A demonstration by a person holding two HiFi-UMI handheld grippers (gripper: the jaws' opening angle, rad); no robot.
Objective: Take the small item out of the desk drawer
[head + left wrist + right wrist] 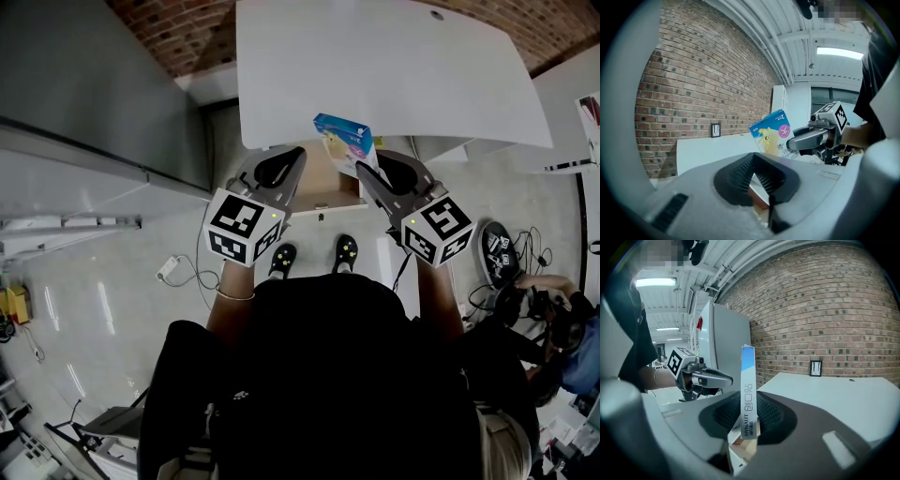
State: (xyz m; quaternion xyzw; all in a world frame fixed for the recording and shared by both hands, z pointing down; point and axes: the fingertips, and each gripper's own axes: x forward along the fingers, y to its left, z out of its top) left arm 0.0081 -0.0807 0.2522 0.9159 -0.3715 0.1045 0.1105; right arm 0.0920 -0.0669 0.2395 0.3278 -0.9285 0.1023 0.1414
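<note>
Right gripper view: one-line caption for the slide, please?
Right gripper holding a slim blue-and-white box upright beside the white desk, left gripper alongside.

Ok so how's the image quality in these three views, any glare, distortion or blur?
Head view: wide-angle bending curves the white desk edges, and light streaks glare on the glossy floor. Left gripper view: dark round vignette, the ceiling light blows out, the left tool looks soft up close. Right gripper view: same vignette, yet the print on the blue box edge is legible.

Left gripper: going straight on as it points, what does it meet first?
The left gripper would likely meet the front edge of the white desk, just above the open drawer; depth is unclear.
</note>
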